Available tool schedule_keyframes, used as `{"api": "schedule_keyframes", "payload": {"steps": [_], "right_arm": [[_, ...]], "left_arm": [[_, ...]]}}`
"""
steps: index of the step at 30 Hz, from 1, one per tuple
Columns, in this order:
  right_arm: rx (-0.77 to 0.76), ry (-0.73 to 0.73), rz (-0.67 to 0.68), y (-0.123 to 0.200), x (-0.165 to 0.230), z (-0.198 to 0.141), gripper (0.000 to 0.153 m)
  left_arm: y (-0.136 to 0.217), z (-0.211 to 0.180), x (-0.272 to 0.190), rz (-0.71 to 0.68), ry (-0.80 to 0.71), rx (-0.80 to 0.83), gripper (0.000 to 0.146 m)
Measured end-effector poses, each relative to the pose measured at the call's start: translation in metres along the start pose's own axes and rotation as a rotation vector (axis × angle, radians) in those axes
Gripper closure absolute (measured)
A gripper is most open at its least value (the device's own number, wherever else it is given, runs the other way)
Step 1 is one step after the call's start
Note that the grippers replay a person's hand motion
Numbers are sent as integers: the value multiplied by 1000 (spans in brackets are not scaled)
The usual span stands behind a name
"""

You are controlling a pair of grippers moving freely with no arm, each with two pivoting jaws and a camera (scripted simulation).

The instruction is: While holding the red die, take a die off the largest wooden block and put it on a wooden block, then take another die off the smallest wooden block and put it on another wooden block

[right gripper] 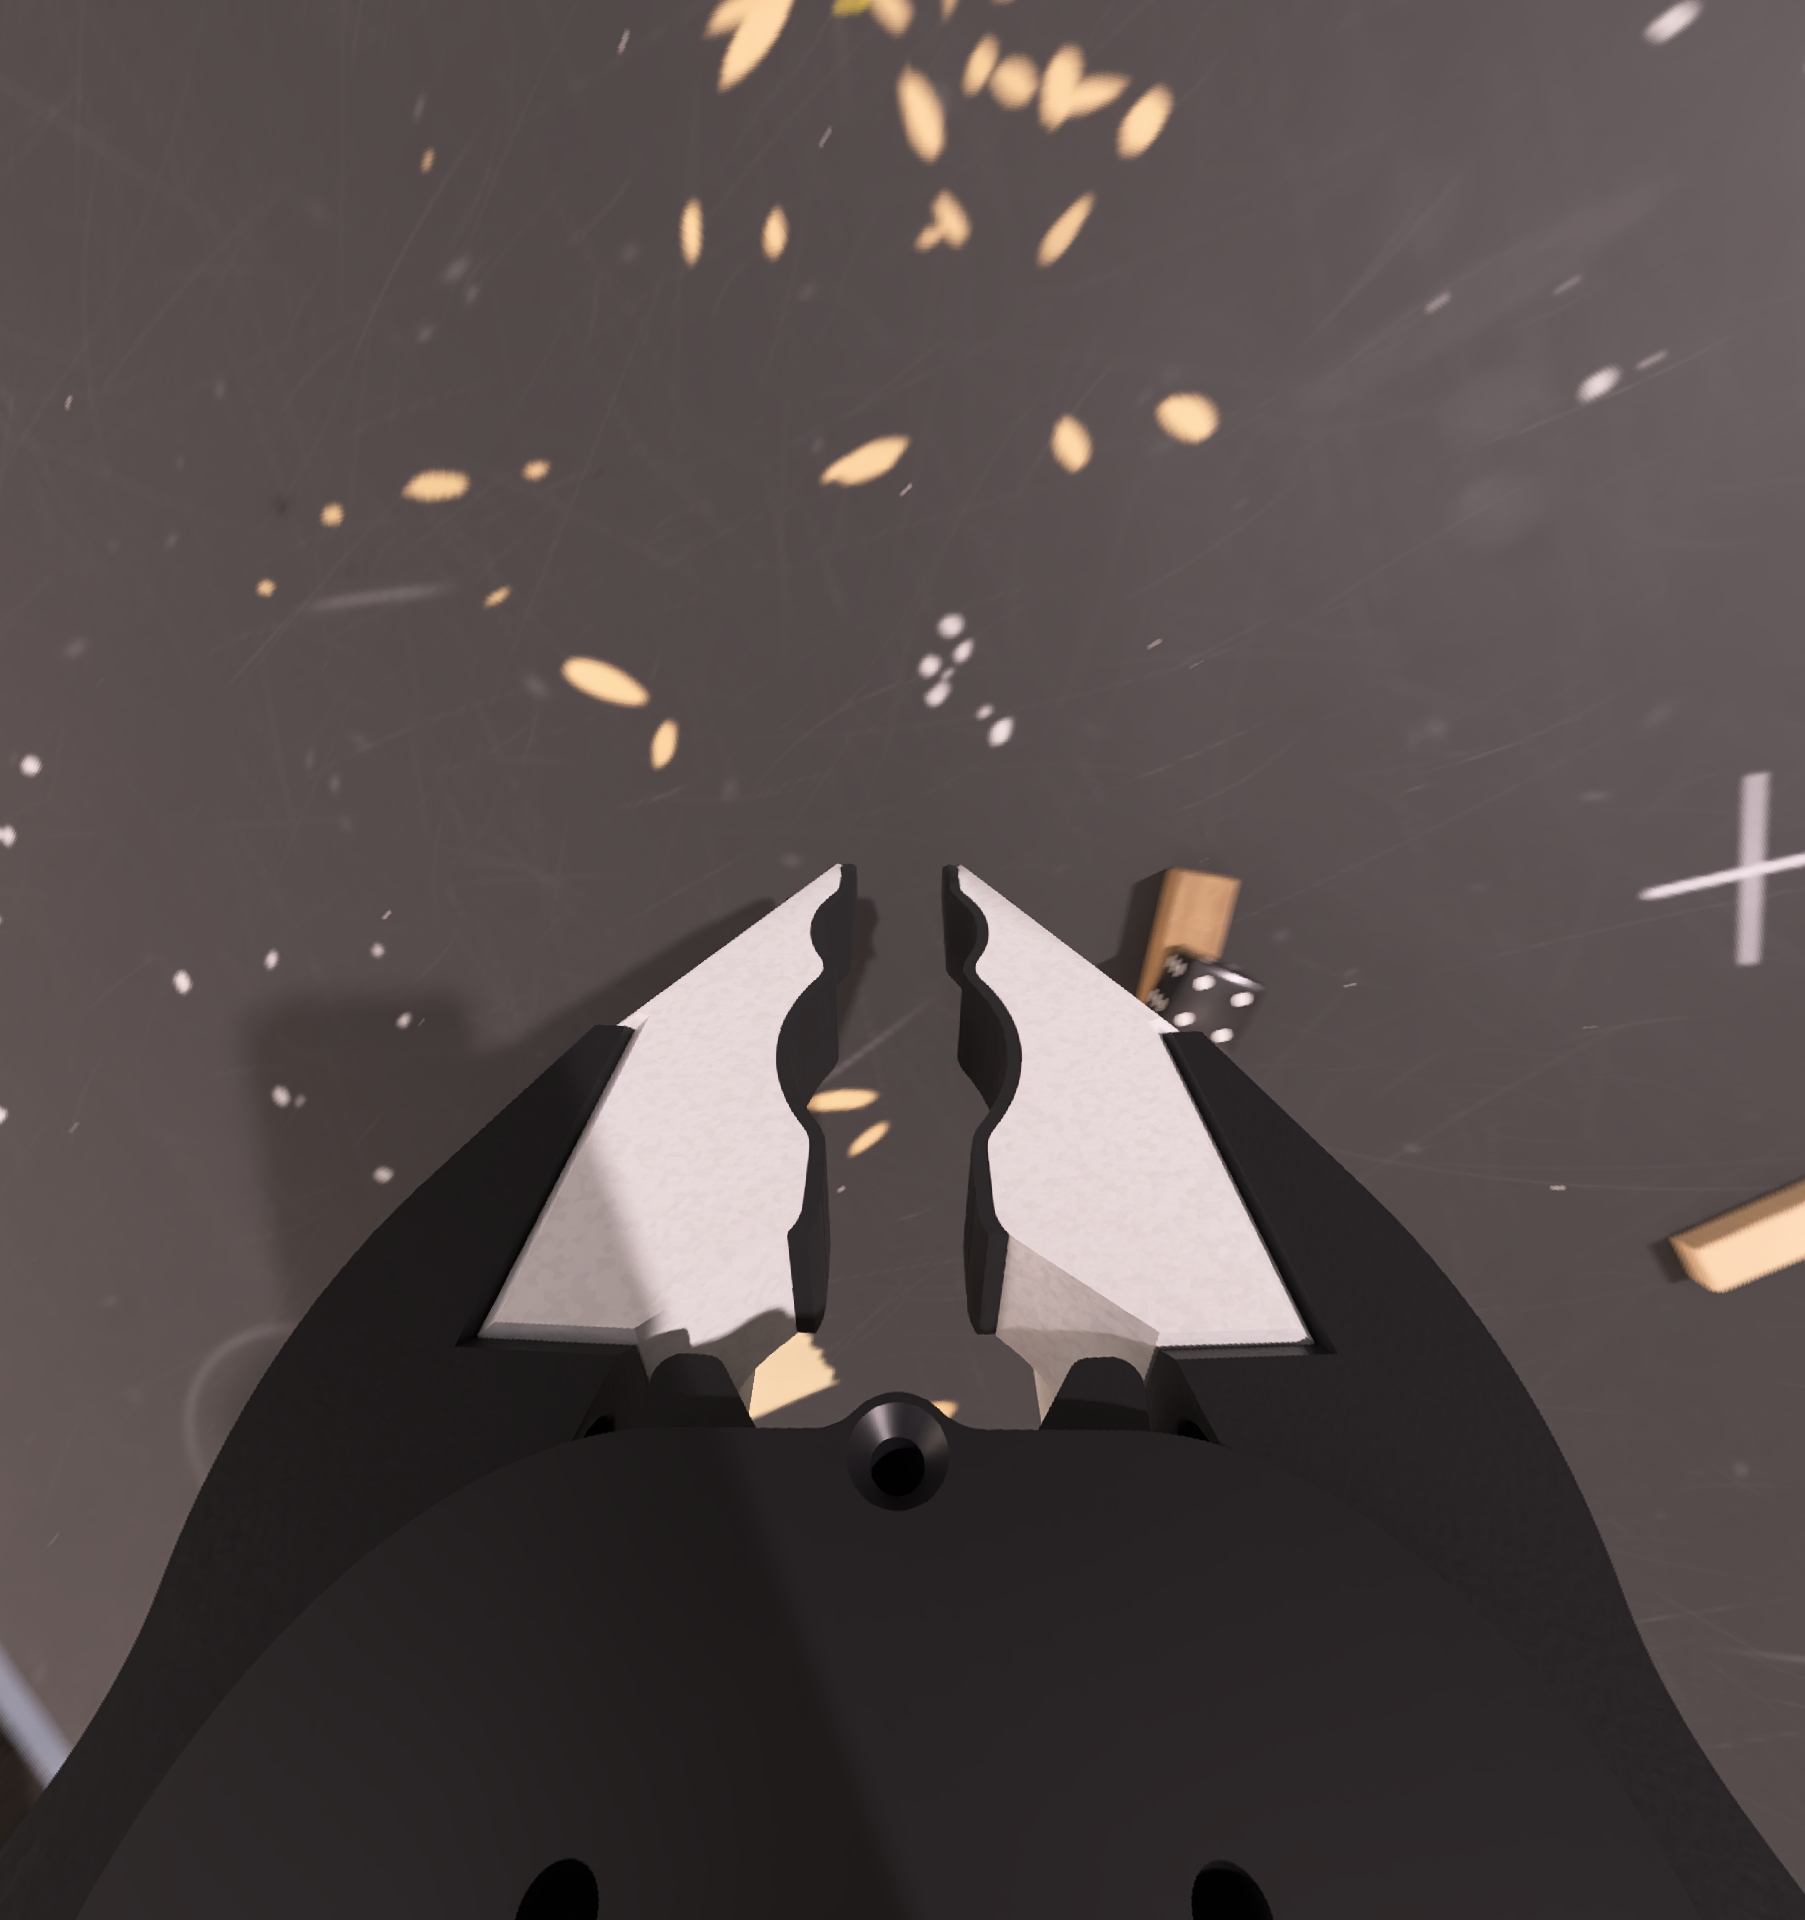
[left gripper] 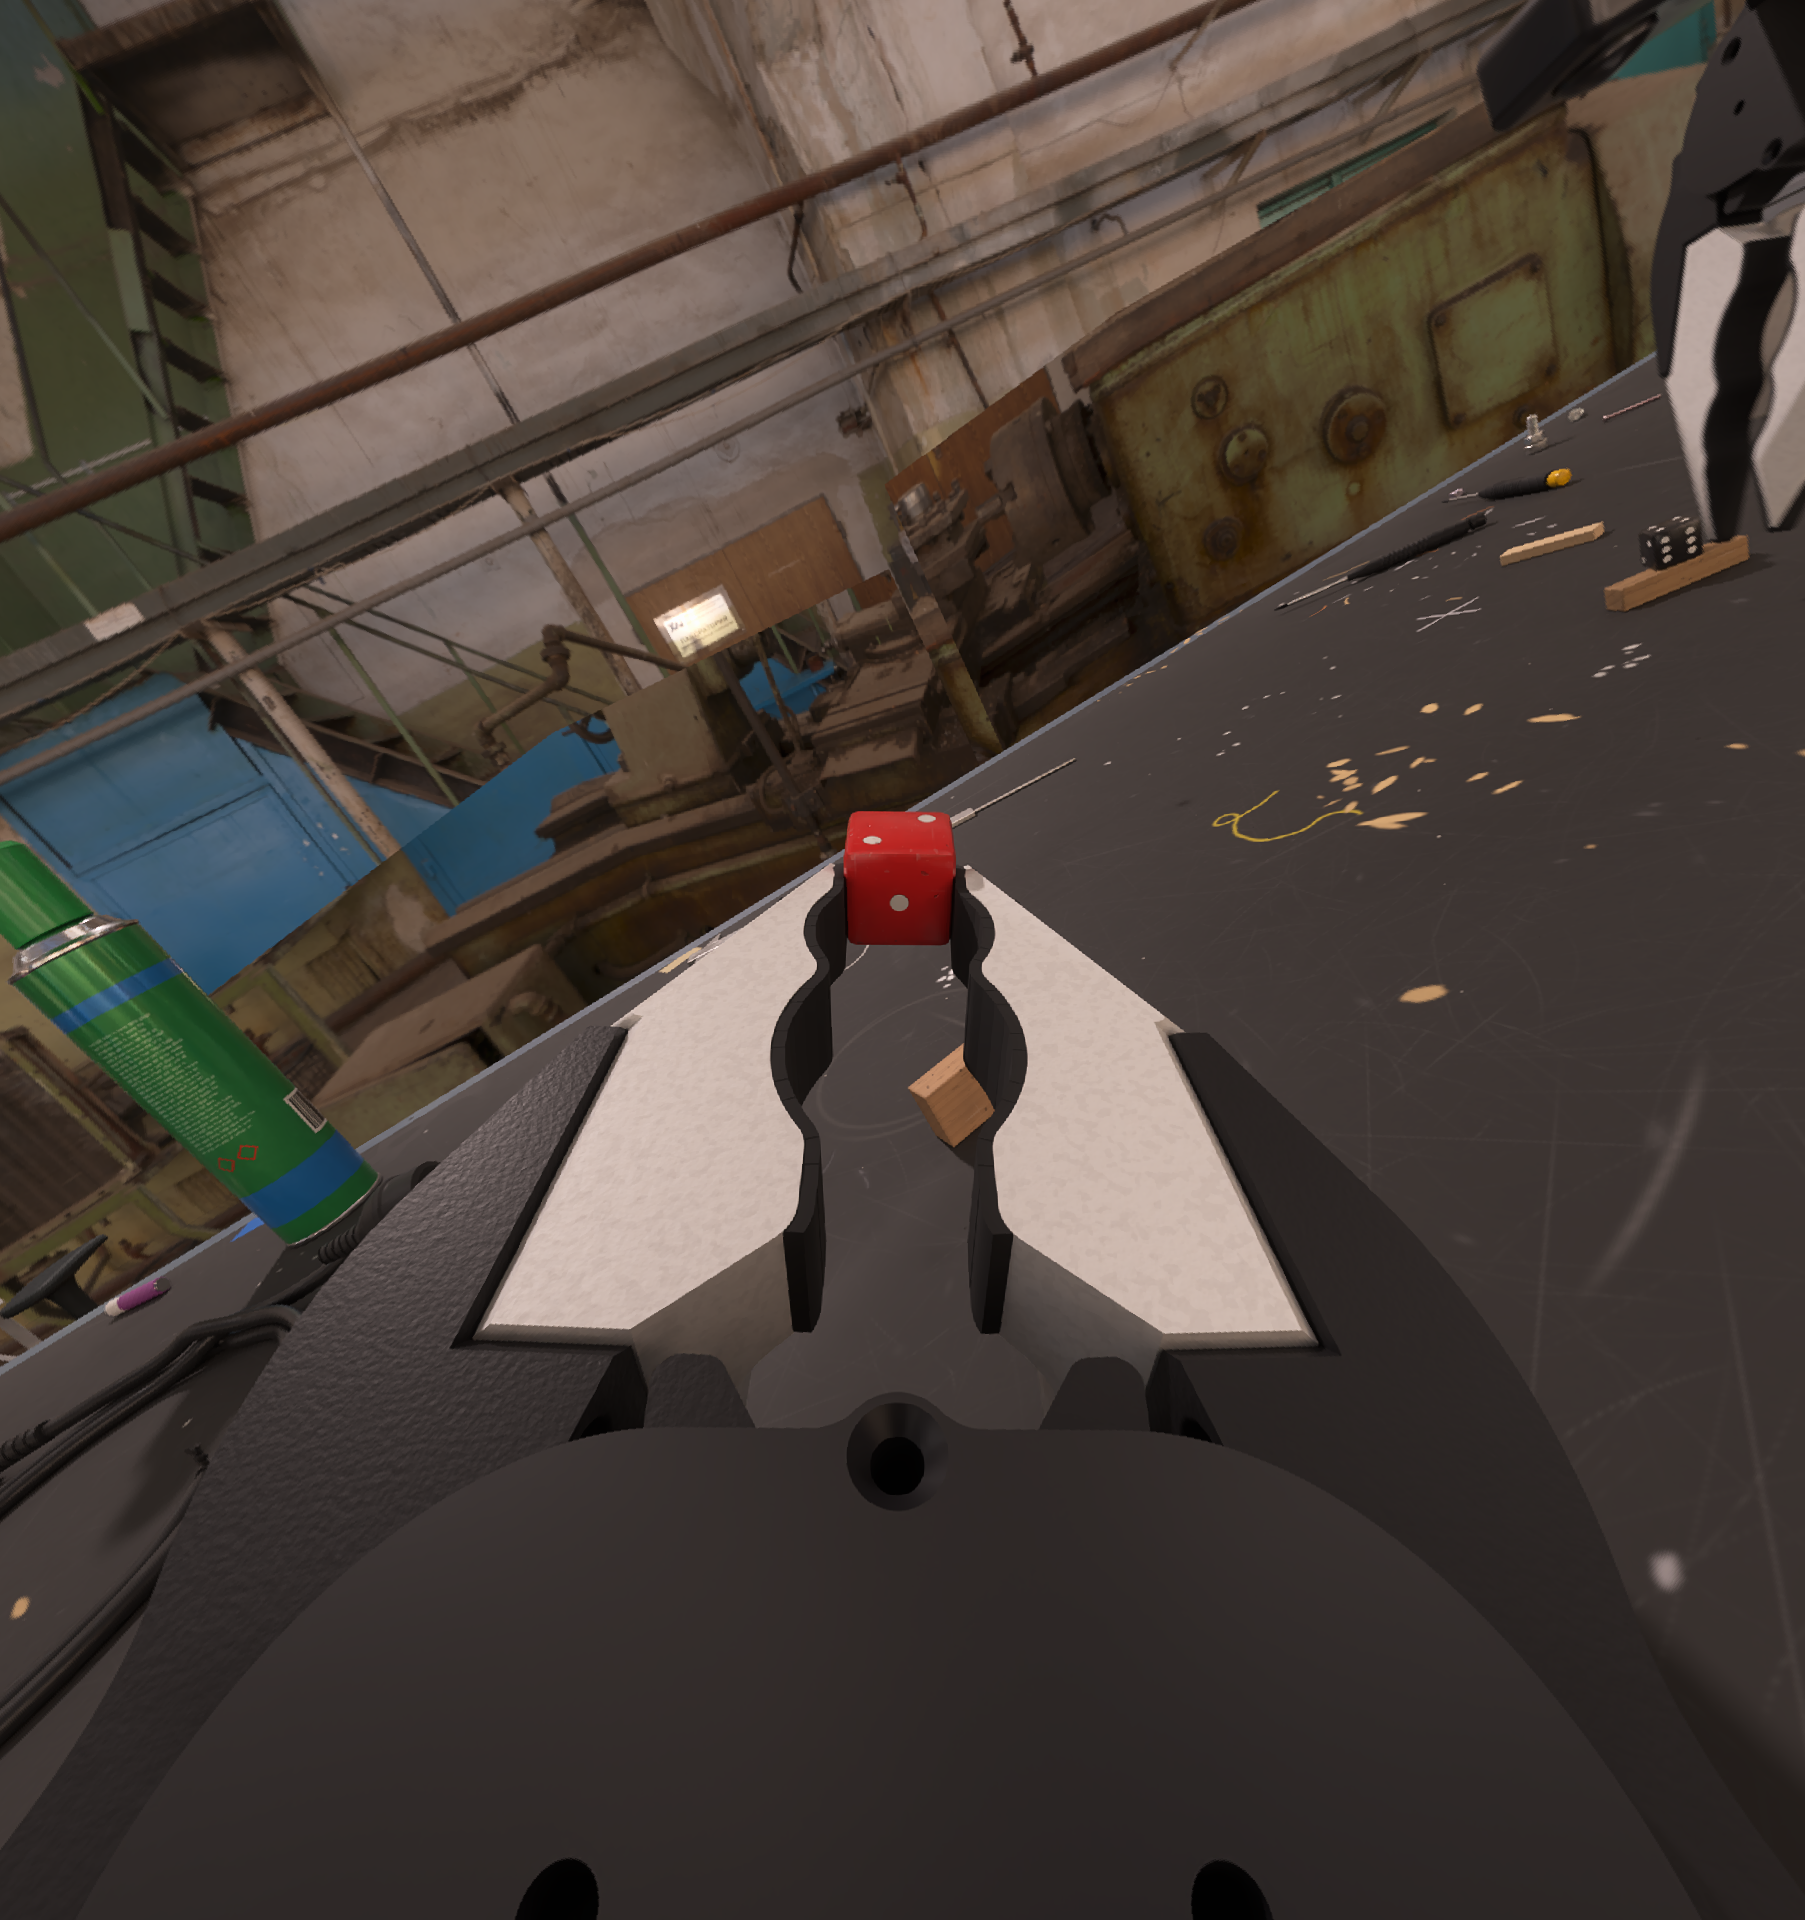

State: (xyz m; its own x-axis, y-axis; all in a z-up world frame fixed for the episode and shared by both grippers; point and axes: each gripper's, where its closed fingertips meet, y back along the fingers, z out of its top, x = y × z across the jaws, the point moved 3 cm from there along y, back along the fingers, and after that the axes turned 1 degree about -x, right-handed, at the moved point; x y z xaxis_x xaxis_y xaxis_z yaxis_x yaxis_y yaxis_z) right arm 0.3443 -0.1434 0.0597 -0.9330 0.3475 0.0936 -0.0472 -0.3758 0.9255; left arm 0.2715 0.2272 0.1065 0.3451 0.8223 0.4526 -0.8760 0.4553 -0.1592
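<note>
While the left gripper [left gripper: 898, 883] clamps the red die [left gripper: 898, 878], the right gripper [right gripper: 900, 883], jaws slightly apart and empty, hovers beside the black die [right gripper: 1212, 1000] on a wooden block [right gripper: 1186, 925], likely needing to shift over it next.

A dark, scratched bench [left gripper: 1397, 1091] flecked with pale paint. On it: a green spray can [left gripper: 165, 1039] at left, a small wooden block [left gripper: 952, 1093] near centre, and two wooden strips [left gripper: 1675, 574] plus screwdrivers [left gripper: 1397, 561] at upper right.
</note>
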Motion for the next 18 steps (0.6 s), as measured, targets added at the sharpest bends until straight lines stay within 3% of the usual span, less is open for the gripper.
{"api": "schedule_keyframes", "payload": {"steps": [4,7,18], "right_arm": [[-113,-5,-128,7,-27,18,134],[-94,21,-175,1,-43,24,134],[37,-39,-119,-20,-61,22,133]], "left_arm": [[0,0,0,-1,-1,-1,127],[0,0,0,-1,-2,-1,127],[0,0,-1,-2,-2,-1,127]]}}
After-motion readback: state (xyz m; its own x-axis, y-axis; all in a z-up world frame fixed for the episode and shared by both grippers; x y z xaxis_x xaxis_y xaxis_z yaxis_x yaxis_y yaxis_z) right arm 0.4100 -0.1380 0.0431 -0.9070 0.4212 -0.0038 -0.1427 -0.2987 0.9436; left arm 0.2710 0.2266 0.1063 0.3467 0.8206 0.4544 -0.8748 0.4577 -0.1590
